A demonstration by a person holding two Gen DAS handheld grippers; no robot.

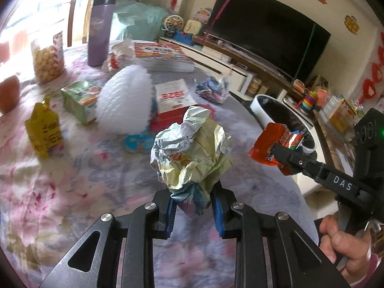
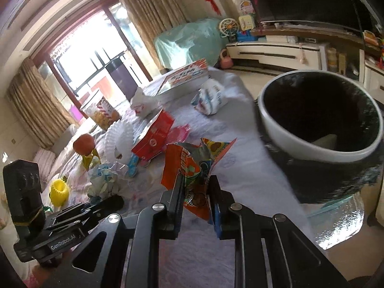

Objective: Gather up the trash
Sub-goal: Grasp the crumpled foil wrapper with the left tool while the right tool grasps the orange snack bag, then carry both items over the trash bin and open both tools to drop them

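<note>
Both jaws hold trash: left gripper pinches paper, right gripper a wrapper. Bin sits ahead-right; an early release would likely miss it.

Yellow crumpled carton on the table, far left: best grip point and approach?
Grip the yellow carton across its pinched, folded top, coming from above. It stands upright on the tablecloth with open cloth around it; the green box sits apart behind. Both grippers are busy: left gripper holds crumpled paper, right gripper an orange wrapper.
</note>
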